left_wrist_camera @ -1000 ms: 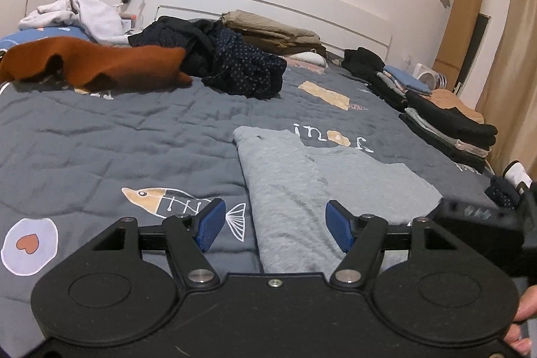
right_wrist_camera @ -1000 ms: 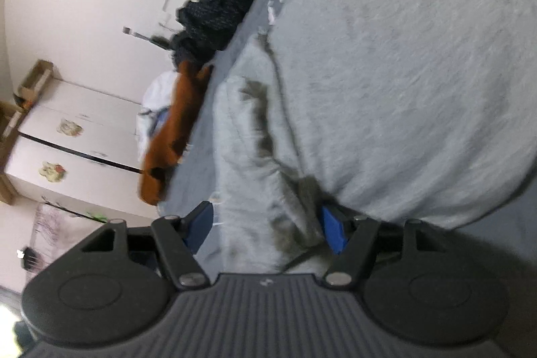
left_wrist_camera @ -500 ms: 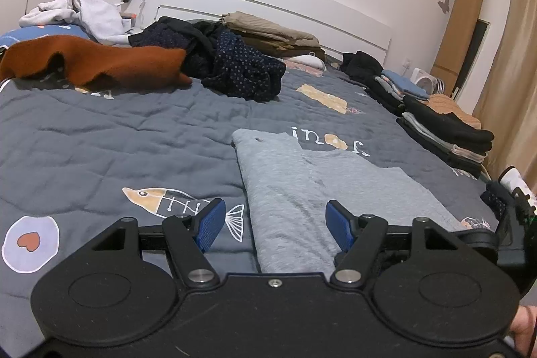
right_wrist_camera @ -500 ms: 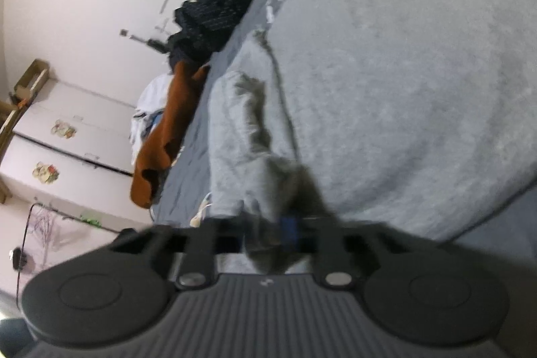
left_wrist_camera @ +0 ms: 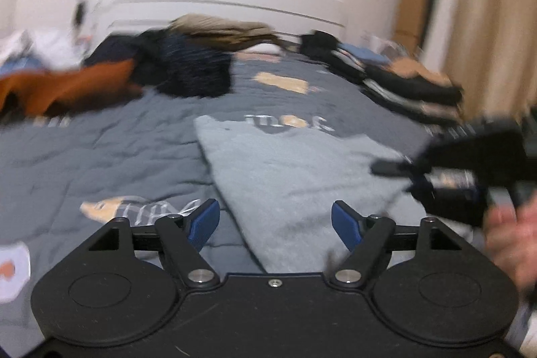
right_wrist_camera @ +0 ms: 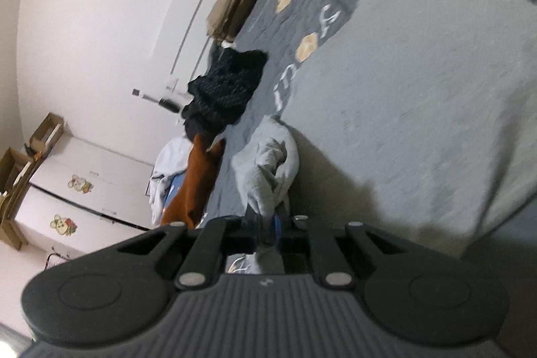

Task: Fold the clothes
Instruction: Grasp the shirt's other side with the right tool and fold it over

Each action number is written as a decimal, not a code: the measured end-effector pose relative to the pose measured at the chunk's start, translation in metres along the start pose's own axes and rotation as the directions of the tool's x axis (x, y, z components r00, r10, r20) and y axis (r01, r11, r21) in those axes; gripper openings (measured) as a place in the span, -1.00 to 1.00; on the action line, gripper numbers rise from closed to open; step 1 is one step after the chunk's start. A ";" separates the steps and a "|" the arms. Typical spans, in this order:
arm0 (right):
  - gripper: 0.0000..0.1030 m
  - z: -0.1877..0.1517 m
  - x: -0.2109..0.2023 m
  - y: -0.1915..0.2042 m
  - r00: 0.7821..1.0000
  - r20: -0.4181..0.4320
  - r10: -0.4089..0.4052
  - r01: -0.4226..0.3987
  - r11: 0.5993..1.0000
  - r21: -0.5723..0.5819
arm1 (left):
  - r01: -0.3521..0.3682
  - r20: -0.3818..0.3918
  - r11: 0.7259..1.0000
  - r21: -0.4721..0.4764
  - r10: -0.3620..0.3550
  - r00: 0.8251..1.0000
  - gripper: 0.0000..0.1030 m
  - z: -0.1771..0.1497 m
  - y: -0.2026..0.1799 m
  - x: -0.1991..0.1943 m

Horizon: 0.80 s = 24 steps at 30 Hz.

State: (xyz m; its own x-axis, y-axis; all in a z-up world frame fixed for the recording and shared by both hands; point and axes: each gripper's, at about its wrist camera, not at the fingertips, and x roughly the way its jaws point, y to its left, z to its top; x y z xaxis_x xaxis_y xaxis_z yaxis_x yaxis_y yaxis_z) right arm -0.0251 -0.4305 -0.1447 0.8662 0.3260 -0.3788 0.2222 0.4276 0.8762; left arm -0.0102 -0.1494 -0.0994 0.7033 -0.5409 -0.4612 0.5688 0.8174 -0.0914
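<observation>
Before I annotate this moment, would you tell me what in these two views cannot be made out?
- Left wrist view: motion blur smears the clothes piles; separate garments in the stack at the right cannot be counted.
- Left wrist view: the near hem of the grey shirt is hidden behind the left gripper, whose jaws are opening.
- Right wrist view: the right gripper is shut on a bunched shirt edge; which part it is cannot be told.

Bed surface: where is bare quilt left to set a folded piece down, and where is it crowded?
Bare quilt lies left of the grey shirt, in front of the orange garment. Crowded: the dark pile near the headboard and the folded stacks on the right edge.
</observation>
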 end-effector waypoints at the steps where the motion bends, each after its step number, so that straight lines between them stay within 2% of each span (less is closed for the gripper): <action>1: -0.83 0.001 0.000 -0.003 1.000 0.002 -0.009 0.009 1.000 0.005 | 0.002 0.001 0.999 0.049 -0.002 1.000 0.41 -0.003 -0.010 0.001; 3: -0.83 0.001 0.000 -0.008 1.000 -0.001 -0.020 0.020 1.000 0.012 | 0.008 0.000 0.990 0.143 -0.008 1.000 0.41 -0.009 -0.029 0.003; 5: -0.83 0.001 -0.003 -0.009 1.000 0.000 -0.022 0.022 1.000 0.003 | -0.003 -0.011 0.969 0.246 0.006 1.000 0.41 -0.016 -0.048 0.009; 7: -0.83 0.003 -0.009 -0.008 1.000 0.012 -0.014 0.015 1.000 -0.003 | -0.036 -0.004 0.932 0.361 0.041 0.999 0.41 -0.024 -0.064 0.016; 9: -0.83 0.006 -0.016 -0.006 0.999 0.034 -0.009 0.009 1.000 -0.011 | -0.065 0.003 0.903 0.425 0.071 0.997 0.42 -0.029 -0.074 0.022; 17: -0.83 0.039 -0.071 -0.025 0.984 0.178 -0.029 0.025 0.999 0.028 | -0.079 0.010 0.850 0.521 0.086 0.996 0.41 -0.038 -0.096 0.042; 20: -0.83 0.053 -0.093 -0.038 0.972 0.231 -0.049 0.036 0.998 0.059 | -0.079 0.023 0.805 0.589 0.081 0.996 0.41 -0.043 -0.109 0.045; 24: -0.83 0.066 -0.115 -0.052 0.959 0.278 -0.064 0.043 0.996 0.080 | -0.086 0.039 0.773 0.628 0.079 0.996 0.41 -0.046 -0.121 0.049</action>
State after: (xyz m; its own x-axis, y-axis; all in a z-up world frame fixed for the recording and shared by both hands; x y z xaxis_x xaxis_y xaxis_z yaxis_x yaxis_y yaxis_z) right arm -0.1068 -0.5459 -0.1266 0.9404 0.0508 -0.3363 0.2946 0.3723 0.8801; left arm -0.0643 -0.2657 -0.1516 0.7620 -0.4819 -0.4326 0.6474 0.5538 0.5235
